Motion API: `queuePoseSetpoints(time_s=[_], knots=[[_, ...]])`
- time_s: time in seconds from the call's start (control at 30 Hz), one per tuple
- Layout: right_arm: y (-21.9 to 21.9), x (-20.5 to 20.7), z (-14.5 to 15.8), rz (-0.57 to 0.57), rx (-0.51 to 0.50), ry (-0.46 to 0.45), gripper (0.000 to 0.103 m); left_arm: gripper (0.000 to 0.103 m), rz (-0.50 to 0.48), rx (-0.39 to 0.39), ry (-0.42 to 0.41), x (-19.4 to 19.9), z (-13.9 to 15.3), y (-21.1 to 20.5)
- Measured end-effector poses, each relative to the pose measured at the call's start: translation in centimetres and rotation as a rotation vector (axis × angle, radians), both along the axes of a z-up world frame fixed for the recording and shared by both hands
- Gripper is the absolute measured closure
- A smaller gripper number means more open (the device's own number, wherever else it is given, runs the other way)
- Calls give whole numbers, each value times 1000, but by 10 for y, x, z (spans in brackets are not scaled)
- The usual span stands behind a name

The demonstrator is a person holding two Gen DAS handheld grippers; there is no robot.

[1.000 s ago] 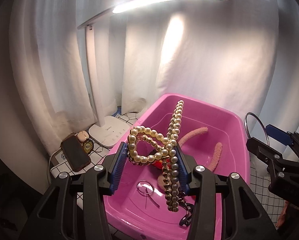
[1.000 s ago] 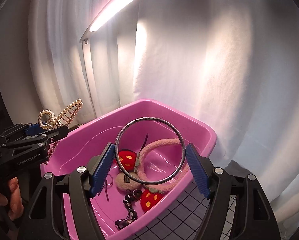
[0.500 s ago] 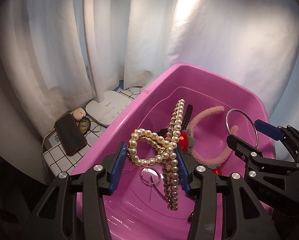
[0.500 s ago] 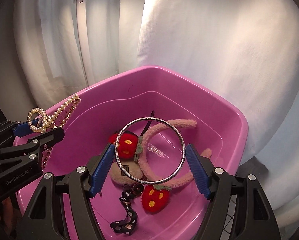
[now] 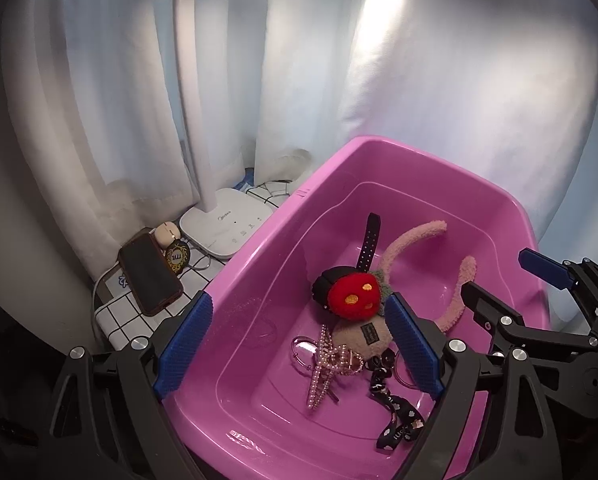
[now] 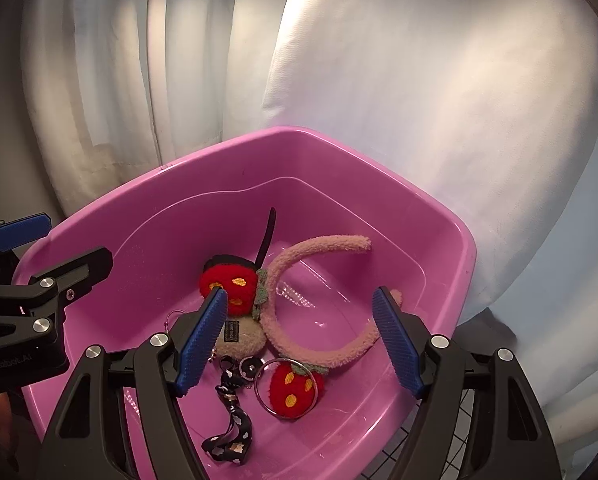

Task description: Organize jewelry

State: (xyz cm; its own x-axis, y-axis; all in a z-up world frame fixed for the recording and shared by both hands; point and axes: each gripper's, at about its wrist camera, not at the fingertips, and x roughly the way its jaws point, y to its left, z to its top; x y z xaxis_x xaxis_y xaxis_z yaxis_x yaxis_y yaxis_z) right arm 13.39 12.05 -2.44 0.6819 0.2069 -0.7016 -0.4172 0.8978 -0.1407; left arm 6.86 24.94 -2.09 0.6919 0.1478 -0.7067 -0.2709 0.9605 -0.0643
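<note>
We see our left gripper (image 5: 299, 340) opening, empty, over the pink tub (image 5: 267, 240); the pearl clip (image 5: 327, 364) lies inside. Our right gripper (image 6: 303, 336) gapes empty; the ring (image 6: 289, 390) circles a strawberry (image 6: 293, 388) beside the headband (image 6: 319, 252).

The left gripper (image 5: 299, 344) tilts downward, its jaws opening with nothing gripped. The right gripper (image 6: 303, 340) beside it stands wide, empty.

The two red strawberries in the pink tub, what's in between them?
In the right wrist view, the fuzzy pink headband curves between the upper strawberry and the lower strawberry.
</note>
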Motion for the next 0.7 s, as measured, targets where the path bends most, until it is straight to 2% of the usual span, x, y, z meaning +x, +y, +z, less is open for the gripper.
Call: queuePoseSetpoints(time_s=[0.7], knots=[[-7,-9,5,-29,28,2,31,17,14,-1,7,-11,6,-1]])
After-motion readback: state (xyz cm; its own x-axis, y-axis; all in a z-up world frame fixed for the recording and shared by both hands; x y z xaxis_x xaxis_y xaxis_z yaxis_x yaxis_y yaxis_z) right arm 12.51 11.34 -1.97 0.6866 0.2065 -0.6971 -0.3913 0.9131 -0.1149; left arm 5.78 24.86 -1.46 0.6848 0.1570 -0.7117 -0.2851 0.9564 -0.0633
